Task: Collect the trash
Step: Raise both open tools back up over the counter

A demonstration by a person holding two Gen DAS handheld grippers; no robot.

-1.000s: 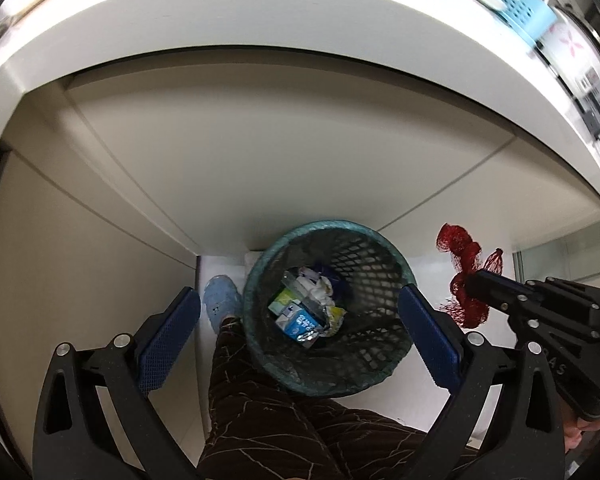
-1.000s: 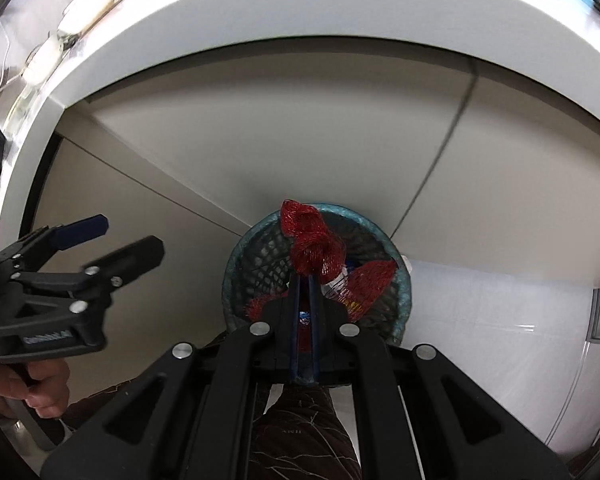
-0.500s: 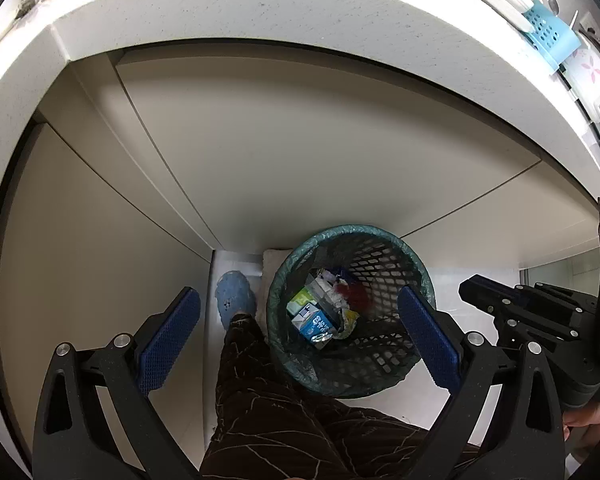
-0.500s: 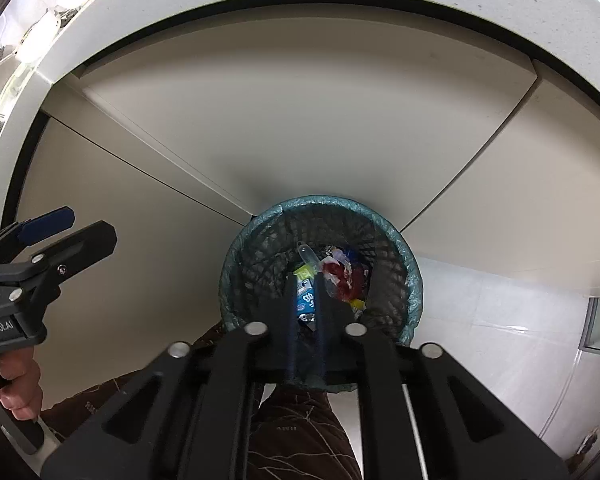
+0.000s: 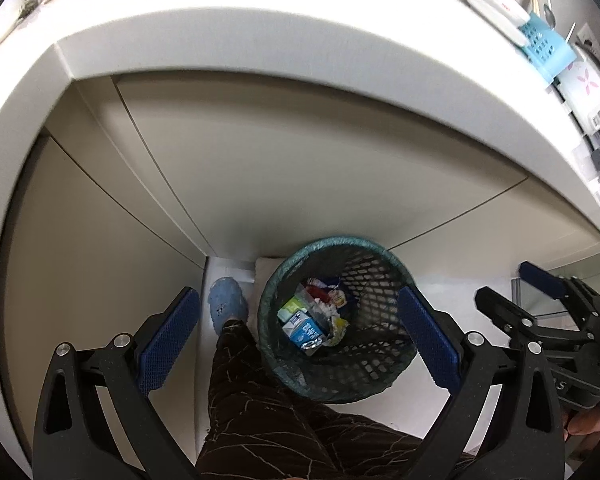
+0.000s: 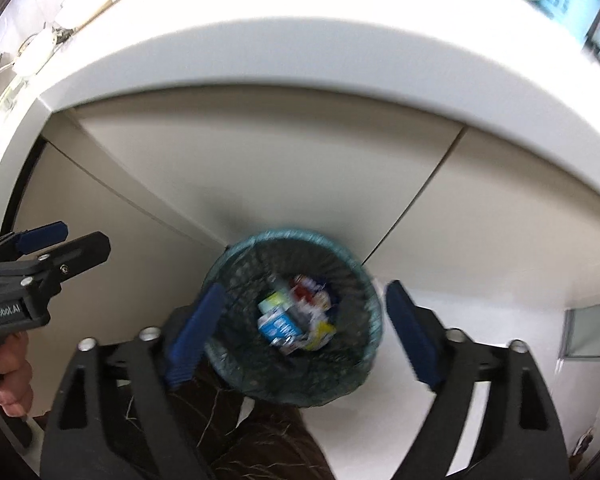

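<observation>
My right gripper (image 6: 300, 332) jaws are opening wide with nothing between them; my left gripper (image 5: 298, 340) jaws stand wide and empty; both hang above the mesh trash bin (image 5: 374, 368), which holds a blue carton (image 5: 302, 326) and crumpled wrappers (image 5: 334, 304); it stands on the white floor (image 5: 452, 292) against the cabinet doors (image 5: 300, 184); my slipper (image 5: 227, 304) is beside it.

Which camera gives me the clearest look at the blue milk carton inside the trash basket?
The left wrist view: the blue milk carton lies sharp among the trash in the mesh trash basket. The right wrist view also shows it, near the basket's middle, but motion blur smears its print and edges.
</observation>
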